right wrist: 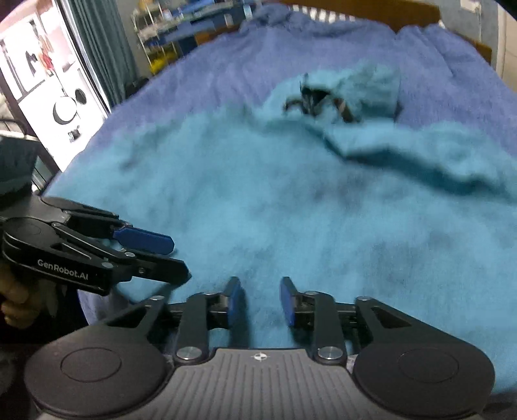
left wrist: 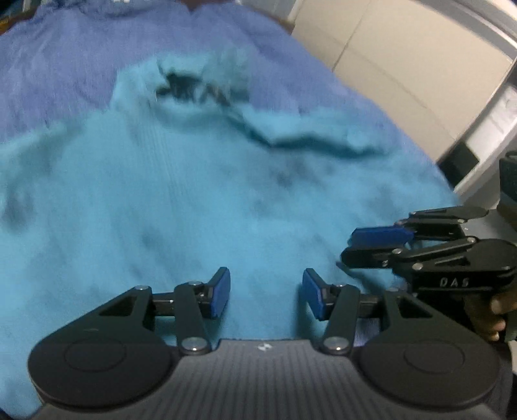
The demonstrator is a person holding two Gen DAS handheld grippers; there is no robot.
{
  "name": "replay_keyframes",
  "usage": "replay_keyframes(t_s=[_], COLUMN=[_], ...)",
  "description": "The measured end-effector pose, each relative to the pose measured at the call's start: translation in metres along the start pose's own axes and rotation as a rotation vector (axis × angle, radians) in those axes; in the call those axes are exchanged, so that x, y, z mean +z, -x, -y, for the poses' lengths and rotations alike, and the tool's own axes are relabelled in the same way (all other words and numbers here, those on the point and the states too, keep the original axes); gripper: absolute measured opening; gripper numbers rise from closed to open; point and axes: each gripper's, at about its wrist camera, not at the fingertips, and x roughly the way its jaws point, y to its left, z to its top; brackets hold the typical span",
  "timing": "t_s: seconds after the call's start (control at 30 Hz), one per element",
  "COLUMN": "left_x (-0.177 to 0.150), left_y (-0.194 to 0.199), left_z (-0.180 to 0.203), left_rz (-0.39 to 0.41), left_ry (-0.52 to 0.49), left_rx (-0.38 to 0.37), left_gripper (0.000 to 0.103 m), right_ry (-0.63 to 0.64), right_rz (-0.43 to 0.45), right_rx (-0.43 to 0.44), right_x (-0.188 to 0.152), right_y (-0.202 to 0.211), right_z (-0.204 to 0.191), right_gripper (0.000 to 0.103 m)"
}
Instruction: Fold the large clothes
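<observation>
A large turquoise garment (left wrist: 194, 200) lies spread on a blue-purple bedcover (left wrist: 64, 64), its dark-lined collar (left wrist: 197, 87) at the far end and one sleeve (left wrist: 310, 132) folded across the chest. It also shows in the right wrist view (right wrist: 290, 210). My left gripper (left wrist: 266, 295) is open over the garment's near hem, holding nothing. My right gripper (right wrist: 261, 302) is open over the near hem too, empty. Each gripper shows in the other's view: the right one (left wrist: 365, 245) at the garment's right edge, the left one (right wrist: 164, 255) at its left edge.
The bedcover (right wrist: 226, 64) covers the whole bed. A wooden headboard (right wrist: 387, 9) runs along the far end. White cabinets (left wrist: 387, 48) stand to the right of the bed. Shelves and a curtain (right wrist: 106, 48) stand to the left.
</observation>
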Motion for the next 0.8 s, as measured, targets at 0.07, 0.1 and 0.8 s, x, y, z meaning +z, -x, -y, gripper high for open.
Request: replay_keyframes(t_s=[0.07, 0.1, 0.8], left_x=[0.02, 0.032, 0.131], left_y=[0.006, 0.006, -0.148], left_z=[-0.01, -0.014, -0.118], left_rz=[0.046, 0.062, -0.052], left_ry=[-0.007, -0.006, 0.095], left_rx=[0.022, 0.04, 0.184], left_gripper=[0.05, 0.05, 0.033], right_ry=[0.013, 0.017, -0.134], right_rz=[0.047, 0.07, -0.025], right_rx=[-0.018, -0.032, -0.131], right_x=[0.02, 0.032, 0.129], right_y=[0.002, 0.004, -0.193], right_z=[0.007, 0.012, 0.127], right_gripper=[0.041, 0.041, 0.035])
